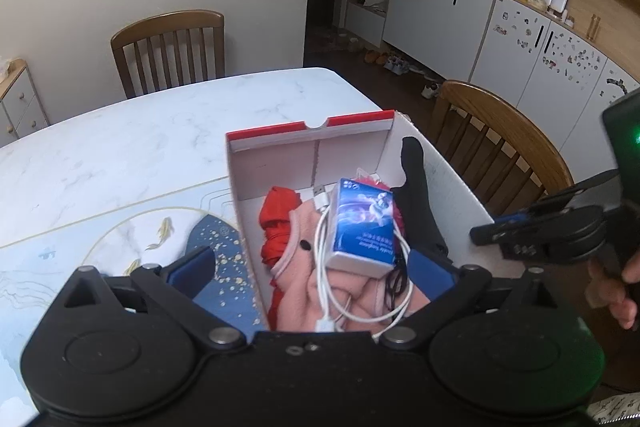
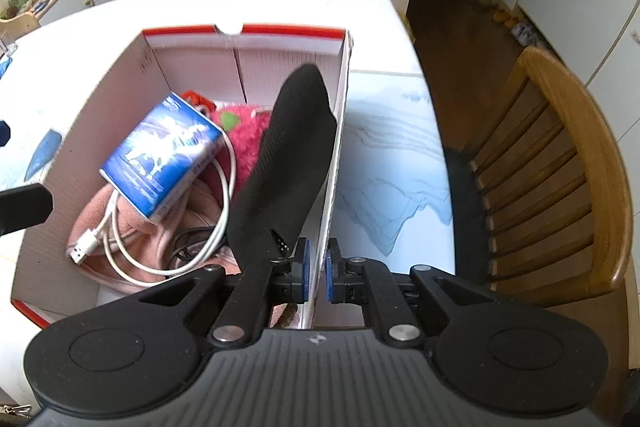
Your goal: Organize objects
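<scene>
Left wrist view: we see our left hand-held gripper point(image 1: 312, 269) spread wide above the open cardboard box point(image 1: 276, 163), its blue pads clear of everything, with nothing between them. The box stands on the marble desk point(image 1: 140, 135), beside a blue mat with gold specks point(image 1: 224, 259). Inside lie a pink fleece cloth point(image 1: 352, 303), a red fabric bundle point(image 1: 276, 223), a coiled white USB cable point(image 1: 324, 267) and a small blue-and-white carton point(image 1: 362, 223) resting on top of the cloth. A black insole point(image 1: 418, 203) leans against the box's right wall. From the right wrist view, our right hand-held gripper point(image 2: 316, 273) is clenched on the right wall of the box point(image 2: 334, 183), the blue pads pressing it from either side. The insole point(image 2: 288, 155) stands tilted just inside that wall, its heel end near the pads. Wooden chairs point(image 2: 560, 163) stand around the desk.
</scene>
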`<state>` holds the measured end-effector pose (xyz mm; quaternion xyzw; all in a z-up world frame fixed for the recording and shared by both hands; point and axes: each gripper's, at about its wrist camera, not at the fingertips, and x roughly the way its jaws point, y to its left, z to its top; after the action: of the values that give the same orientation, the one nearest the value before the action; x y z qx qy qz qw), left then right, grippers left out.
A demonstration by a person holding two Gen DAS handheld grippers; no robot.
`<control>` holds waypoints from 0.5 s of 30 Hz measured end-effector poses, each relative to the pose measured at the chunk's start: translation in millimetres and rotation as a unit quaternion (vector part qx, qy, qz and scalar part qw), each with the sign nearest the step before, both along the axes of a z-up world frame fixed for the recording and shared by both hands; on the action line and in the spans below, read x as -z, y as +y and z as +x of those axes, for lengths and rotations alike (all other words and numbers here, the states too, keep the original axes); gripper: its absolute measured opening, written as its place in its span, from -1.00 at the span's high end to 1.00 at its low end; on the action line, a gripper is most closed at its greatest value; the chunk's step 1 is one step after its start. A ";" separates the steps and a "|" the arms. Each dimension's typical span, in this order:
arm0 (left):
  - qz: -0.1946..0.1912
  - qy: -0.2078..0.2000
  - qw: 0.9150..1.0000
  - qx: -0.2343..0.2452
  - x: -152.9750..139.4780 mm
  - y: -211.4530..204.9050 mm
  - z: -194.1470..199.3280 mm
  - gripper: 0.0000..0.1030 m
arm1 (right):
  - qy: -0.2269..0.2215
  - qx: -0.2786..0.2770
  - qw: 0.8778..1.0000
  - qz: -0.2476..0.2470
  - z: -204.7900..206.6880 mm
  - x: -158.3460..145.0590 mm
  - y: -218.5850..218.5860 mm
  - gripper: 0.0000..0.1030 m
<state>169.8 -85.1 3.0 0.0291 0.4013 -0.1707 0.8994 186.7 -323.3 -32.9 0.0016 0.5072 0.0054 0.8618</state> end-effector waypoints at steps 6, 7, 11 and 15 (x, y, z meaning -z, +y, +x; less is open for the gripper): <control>-0.003 -0.014 1.000 0.010 -6.2 12.4 -13.9 -0.97 | -0.059 0.012 0.998 0.019 -27.3 -33.3 6.4 0.59; -0.004 -0.017 1.000 0.012 -7.8 13.9 -16.9 -0.97 | -0.069 0.008 0.997 0.020 -32.7 -39.1 9.1 0.58; -0.014 -0.033 0.999 0.013 -15.4 21.3 -29.1 -0.97 | -0.115 -0.010 0.993 0.021 -56.8 -61.5 23.2 0.19; -0.029 -0.048 0.998 0.014 -24.2 29.5 -41.3 -0.97 | -0.148 -0.014 0.989 0.025 -75.9 -76.3 35.2 0.01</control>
<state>128.5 -55.5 27.2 0.0170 0.3518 -0.1937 0.9157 110.7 -288.0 43.4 0.0153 0.3739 0.0304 0.9269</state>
